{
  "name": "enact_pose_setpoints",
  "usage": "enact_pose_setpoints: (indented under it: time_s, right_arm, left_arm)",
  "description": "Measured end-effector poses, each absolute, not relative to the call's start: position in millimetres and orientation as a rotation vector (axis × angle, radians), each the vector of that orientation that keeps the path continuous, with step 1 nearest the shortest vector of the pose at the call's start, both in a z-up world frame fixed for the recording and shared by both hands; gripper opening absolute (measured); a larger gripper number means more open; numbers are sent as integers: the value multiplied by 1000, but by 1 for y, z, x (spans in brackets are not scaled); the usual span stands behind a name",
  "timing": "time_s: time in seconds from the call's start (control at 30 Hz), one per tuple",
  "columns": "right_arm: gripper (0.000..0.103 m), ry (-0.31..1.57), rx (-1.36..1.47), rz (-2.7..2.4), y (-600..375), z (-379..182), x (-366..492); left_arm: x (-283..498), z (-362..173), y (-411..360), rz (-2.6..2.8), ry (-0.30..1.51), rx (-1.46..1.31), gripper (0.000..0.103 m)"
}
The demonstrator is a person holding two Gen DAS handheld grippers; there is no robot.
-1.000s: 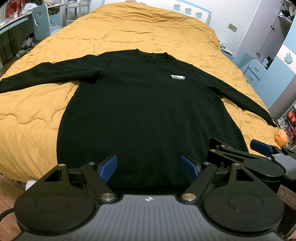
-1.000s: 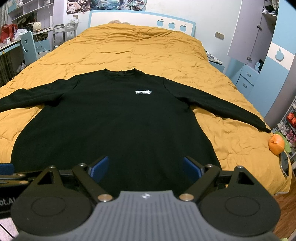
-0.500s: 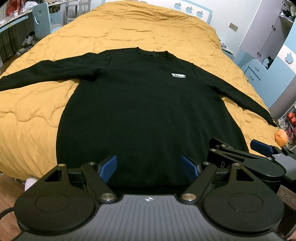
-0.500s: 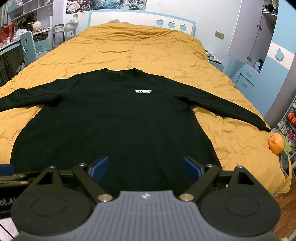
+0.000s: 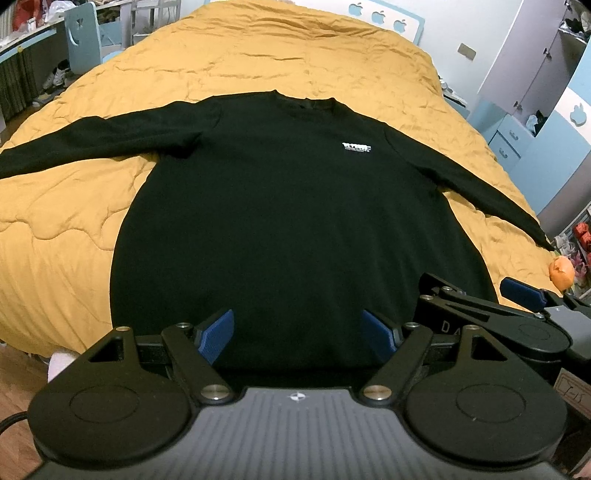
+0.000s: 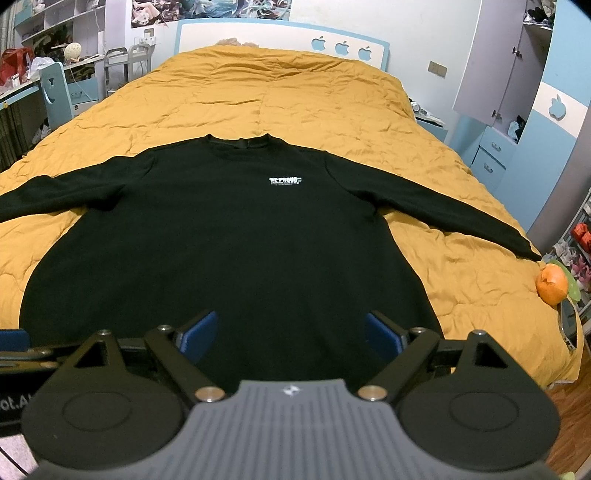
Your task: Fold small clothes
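On the yellow quilt [image 6: 295, 96] lies a black sweater [image 6: 236, 236]; both tools, left tool [image 5: 297, 334] and right tool [image 6: 290, 332], spread wide.

Black on mustard-yellow

A black long-sleeved sweatshirt [image 6: 229, 240] with small white chest lettering [image 6: 285, 181] lies on a mustard-yellow quilted bedspread [image 6: 295, 96]; the pale-blue headboard [image 6: 280, 35] carries apple shapes.

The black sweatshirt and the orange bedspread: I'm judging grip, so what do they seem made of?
Black sweatshirt: looks like matte knit, likely cotton fleece, no sheen, lying flat. Orange bedspread: apparently smooth woven quilting, with a slight sheen, stitched channels and fine creases.
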State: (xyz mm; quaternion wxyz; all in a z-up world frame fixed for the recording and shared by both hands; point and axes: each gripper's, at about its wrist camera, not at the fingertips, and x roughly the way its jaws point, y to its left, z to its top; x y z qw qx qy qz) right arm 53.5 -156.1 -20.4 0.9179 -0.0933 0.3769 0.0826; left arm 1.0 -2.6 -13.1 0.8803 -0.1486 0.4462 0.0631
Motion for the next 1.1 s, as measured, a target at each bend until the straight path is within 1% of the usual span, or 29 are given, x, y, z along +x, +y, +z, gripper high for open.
enact_pose_setpoints:
  time_s: [0.57,0.73,0.83,0.93,1.1]
  right_arm:
    - [83,791,-197,174,-155,-26,59]
    - [83,770,-188,176,-154,-24,61]
    - [83,752,-196,185,-148,-22,66]
    - [83,720,-241,216,-136,-18,73]
    - [83,650,-280,340,-105,-8,88]
  left_arm:
    - [11,-17,6,121,956,-332,92]
    - [13,-21,20,130,945,-378,92]
    - [13,-19,36,142,918,-394,91]
    - [9,-15,65,114,854,-488,91]
    - [-2,-16,139,138,724,-653,91]
